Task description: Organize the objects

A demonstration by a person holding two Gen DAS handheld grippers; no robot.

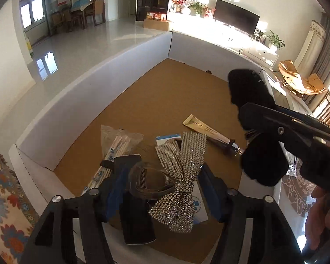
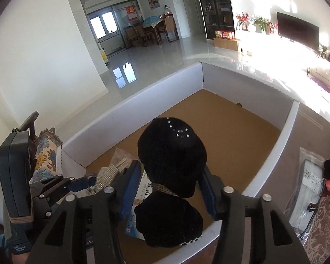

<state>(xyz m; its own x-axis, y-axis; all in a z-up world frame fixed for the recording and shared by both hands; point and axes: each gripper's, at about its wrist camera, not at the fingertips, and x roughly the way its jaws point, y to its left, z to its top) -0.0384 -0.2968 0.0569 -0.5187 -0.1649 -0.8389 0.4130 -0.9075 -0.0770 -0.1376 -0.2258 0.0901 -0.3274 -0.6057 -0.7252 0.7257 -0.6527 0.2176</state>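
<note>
Black velvet bow (image 2: 171, 176) sits between the right gripper (image 2: 167, 189)'s parted jaws, over the box (image 2: 129, 103); rhinestone bow clip (image 1: 178, 176) likewise in the left gripper (image 1: 160, 189). Both look released; best to lift clear straight up, avoiding snags.

Both grippers, left gripper (image 1: 162, 189) and right gripper (image 2: 167, 187), have black ribbed frames, silver round screws and blue pads (image 1: 115, 189); the left's body is twine-wrapped.

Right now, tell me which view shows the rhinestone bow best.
The left wrist view: the rhinestone bow fills its centre, both studded loops visible between the left tongs. The right wrist view catches only a sliver of it at lower left, partly hidden.
</note>
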